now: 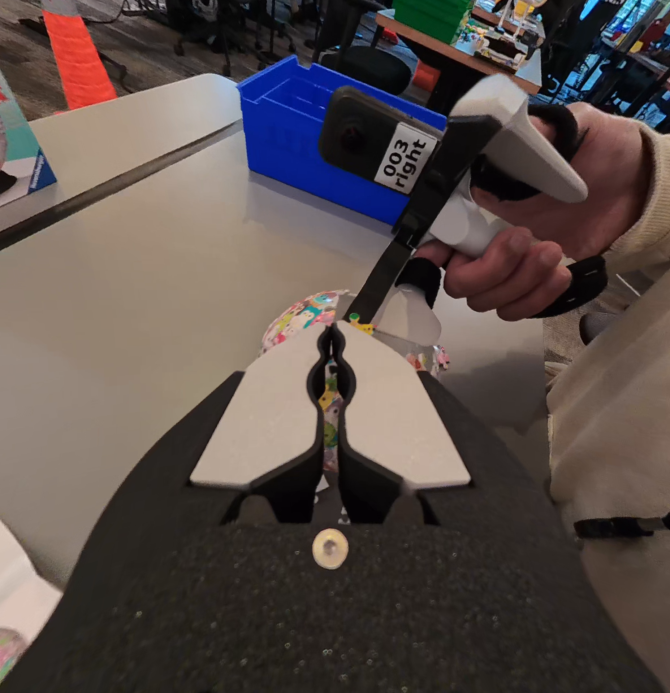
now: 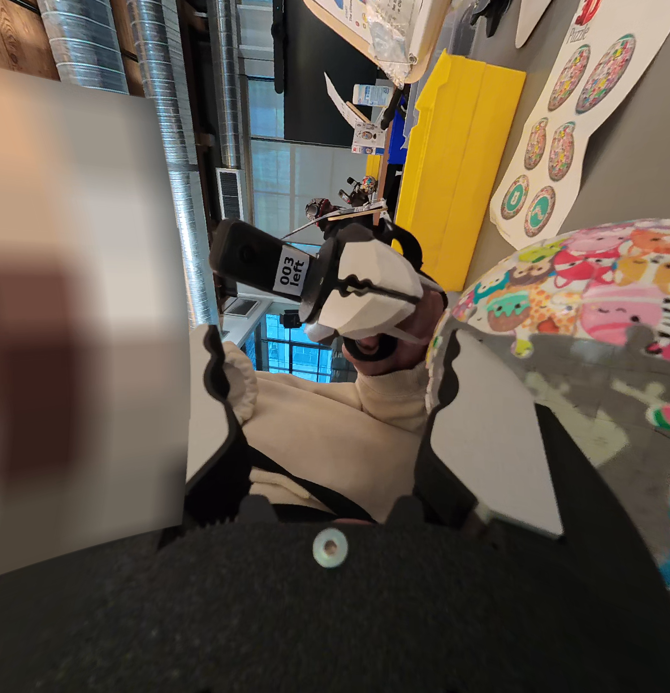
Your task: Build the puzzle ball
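The puzzle ball (image 1: 303, 315) is a part-built shell with colourful cartoon figures outside and a grey inside (image 2: 588, 378). It rests on the grey table (image 1: 138, 300). My left gripper (image 1: 331, 332) is shut on the shell's rim, and the print shows through the gaps between its fingers. In the right wrist view the left gripper (image 2: 419, 296) meets the ball's edge. My right gripper (image 2: 331, 348) is open and empty, with one finger (image 2: 476, 412) against the ball's rim. In the left wrist view the right gripper (image 1: 367, 318) points down at a small yellow piece (image 1: 361, 325) on the rim.
A blue bin (image 1: 307, 150) stands behind the ball. A puzzle box (image 1: 10, 150) is at the far left. A yellow bin (image 2: 457, 168) and a printed instruction sheet (image 2: 569, 131) lie on the table. The person's cream sleeves (image 1: 626, 337) are close by.
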